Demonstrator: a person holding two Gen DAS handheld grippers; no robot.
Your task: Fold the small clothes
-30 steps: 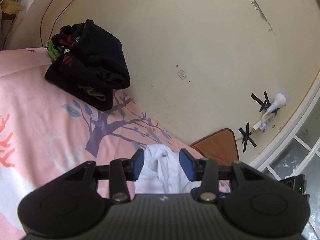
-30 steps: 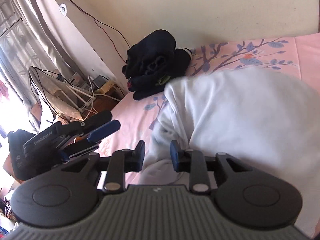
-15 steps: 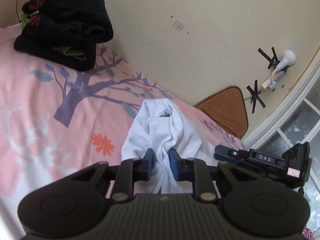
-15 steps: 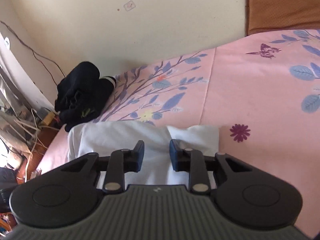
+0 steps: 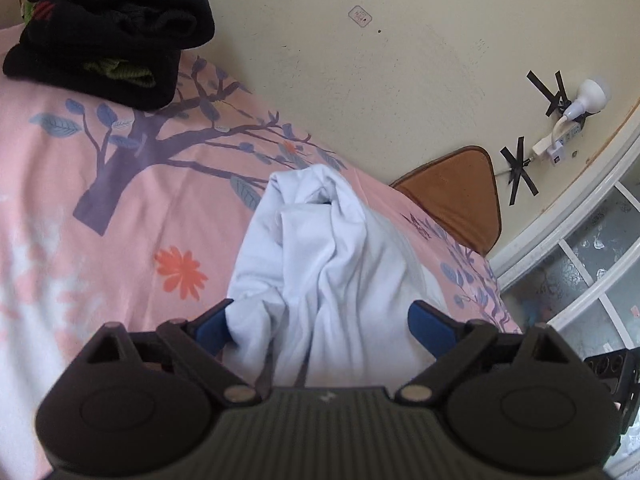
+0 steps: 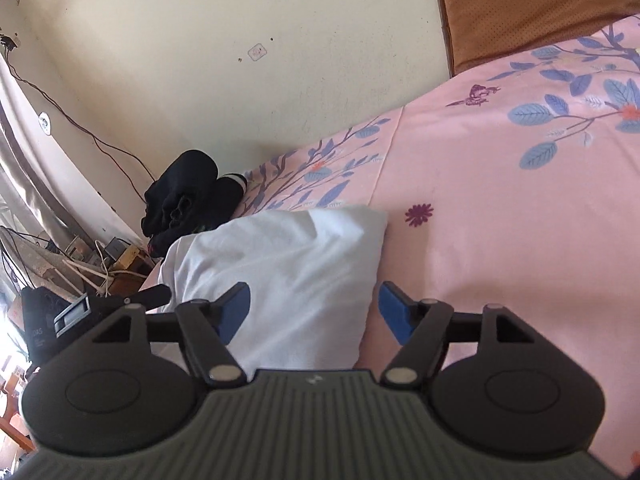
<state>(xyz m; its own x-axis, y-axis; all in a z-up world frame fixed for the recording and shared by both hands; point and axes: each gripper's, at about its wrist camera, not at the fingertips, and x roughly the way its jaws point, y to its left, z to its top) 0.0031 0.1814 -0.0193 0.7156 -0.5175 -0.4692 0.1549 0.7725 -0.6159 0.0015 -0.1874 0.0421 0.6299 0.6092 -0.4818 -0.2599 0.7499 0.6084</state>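
On the bed (image 5: 120, 248), near its wall edge: white garment (image 5: 328, 264), folded. Between both spreading fingers, left gripper (image 5: 320, 326) and right gripper (image 6: 314, 310), released. Black pile (image 5: 112, 28) at the far corner.

Right hand-held gripper (image 6: 314, 312) opening over white garment (image 6: 280, 264).

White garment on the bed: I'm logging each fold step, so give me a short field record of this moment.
surface: pink floral bedsheet
garment: white garment, bunched, lying on the sheet
left gripper: fingers opening, garment between them, not pinched
right gripper: fingers opening, garment edge between them, not pinched
other clothes: black pile by the wall
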